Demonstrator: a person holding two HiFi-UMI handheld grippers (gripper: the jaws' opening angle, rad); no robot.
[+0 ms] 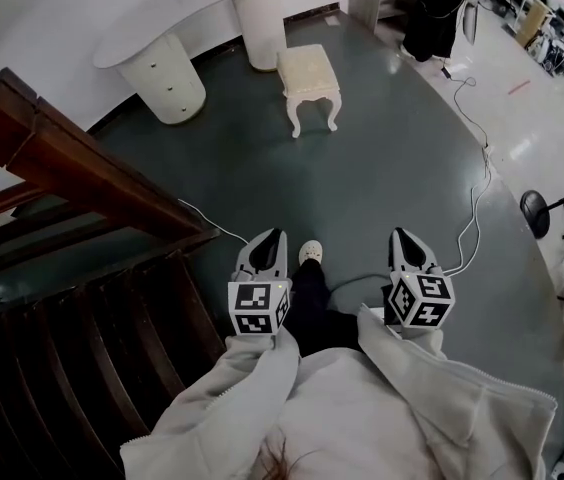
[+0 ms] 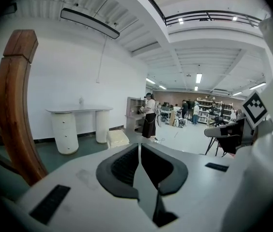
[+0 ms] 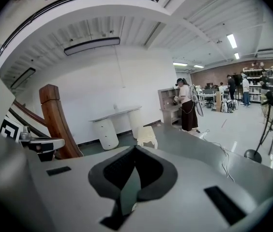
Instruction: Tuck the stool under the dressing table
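Where the dark grey-green floor (image 1: 382, 198) spreads ahead of the left gripper (image 1: 270, 236) and right gripper (image 1: 402, 234), a dark brown wooden banister (image 1: 72, 158) runs close on the left gripper's outer side. Well ahead of both stands the white curved-top dressing table (image 1: 177, 13) on two round pedestals. The cream cushioned stool (image 1: 309, 68) with carved legs stands nearer them, out beside one pedestal, not under the top. Both grippers' jaws are pressed together on nothing.

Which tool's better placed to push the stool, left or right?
Left, marginally: the stool lies more in line with the left tool than the right tool. Both shut, empty, far from it.
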